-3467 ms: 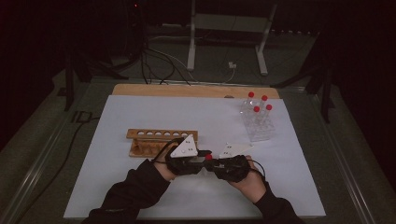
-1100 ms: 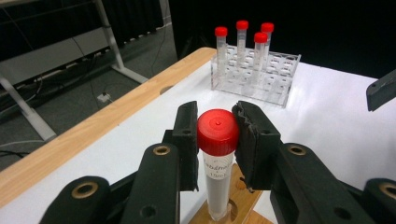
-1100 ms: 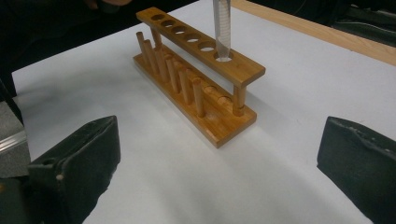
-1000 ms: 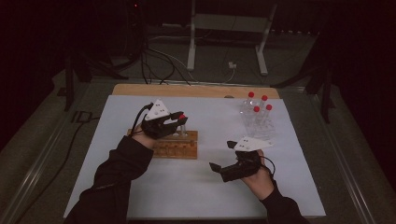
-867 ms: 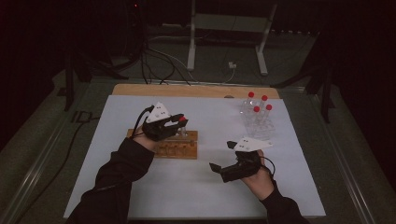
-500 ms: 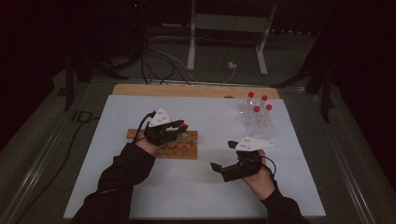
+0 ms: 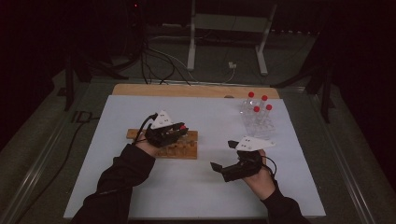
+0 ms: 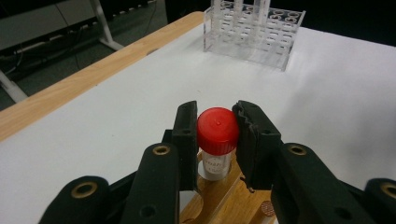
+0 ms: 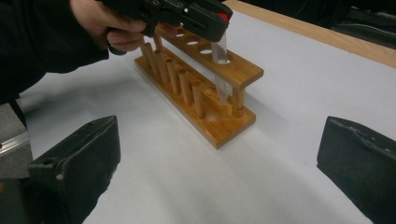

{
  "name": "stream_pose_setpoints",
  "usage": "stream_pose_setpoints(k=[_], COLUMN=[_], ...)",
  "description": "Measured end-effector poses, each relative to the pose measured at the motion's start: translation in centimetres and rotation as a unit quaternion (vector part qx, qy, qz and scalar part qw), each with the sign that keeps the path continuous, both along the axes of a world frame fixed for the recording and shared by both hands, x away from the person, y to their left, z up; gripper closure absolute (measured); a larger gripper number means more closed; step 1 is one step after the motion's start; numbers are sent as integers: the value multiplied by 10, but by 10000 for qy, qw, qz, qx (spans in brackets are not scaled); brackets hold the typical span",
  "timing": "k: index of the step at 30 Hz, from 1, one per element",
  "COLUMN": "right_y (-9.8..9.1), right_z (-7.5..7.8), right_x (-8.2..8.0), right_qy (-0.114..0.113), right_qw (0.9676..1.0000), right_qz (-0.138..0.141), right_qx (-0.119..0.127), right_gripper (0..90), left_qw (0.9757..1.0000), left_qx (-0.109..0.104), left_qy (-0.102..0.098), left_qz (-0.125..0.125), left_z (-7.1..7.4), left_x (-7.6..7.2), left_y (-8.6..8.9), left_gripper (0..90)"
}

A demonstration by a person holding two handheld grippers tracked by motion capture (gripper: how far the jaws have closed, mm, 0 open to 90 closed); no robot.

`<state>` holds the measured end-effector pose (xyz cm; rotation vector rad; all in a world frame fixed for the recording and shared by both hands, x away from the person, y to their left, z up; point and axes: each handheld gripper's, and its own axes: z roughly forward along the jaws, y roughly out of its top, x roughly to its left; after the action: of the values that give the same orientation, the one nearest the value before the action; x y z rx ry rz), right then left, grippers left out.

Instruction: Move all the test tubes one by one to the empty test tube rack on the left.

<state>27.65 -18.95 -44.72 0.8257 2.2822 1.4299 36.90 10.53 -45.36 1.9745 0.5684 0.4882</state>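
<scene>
A: High view: the left gripper [image 7: 180,130] is clamped on the clear plastic red-capped tube [image 7: 182,128] over the brown wooden rack [image 7: 187,150].

B: Left gripper view: the jaws pinch only the cap, so the tube may tilt.

A: Right gripper view: the tube is in the end hole, its tip near the base; the right gripper [image 9: 217,175] gapes wide, empty. Early release could topple it.

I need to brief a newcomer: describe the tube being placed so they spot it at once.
On the white mat, find the wooden rack. The red-capped tube stands in its end hole, gripped at the cap by the left gripper; every other hole is empty.
</scene>
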Motion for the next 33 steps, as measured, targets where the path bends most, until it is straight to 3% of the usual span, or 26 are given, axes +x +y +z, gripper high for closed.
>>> stream_pose_setpoints(k=[4,6,9,13,15,21,28,33], right_y=[-2,-4,-7,-12,-16,-31,-58,-76], right_z=[2,4,9,15,19,32,41,43], right_x=[0,0,1,3,4,14,30,40], right_qy=[-20,-70,1,-132,-192,-402,-543,-616], right_qw=[9999,9998,9997,9997,9996,9987,9957,9913], right_qz=[34,86,106,49,29,-261,-731,-1164], right_qx=[97,182,220,179,207,191,197,82], right_gripper=[0,0,0,0,0,0,0,0], left_qw=[10000,9999,9996,9991,9985,9976,9966,9969], left_qx=[27,-103,-271,-398,-481,-529,-623,-553], left_qy=[34,84,68,86,185,230,230,213], left_qz=[6,-57,-55,-76,-170,-392,-480,-522], left_z=[2,5,13,25,29,30,23,18], left_x=[1,0,-5,-15,-20,-41,-60,-69], left_y=[0,3,8,16,21,33,45,49], left_gripper=[695,634,495,289,180,21,21,21])
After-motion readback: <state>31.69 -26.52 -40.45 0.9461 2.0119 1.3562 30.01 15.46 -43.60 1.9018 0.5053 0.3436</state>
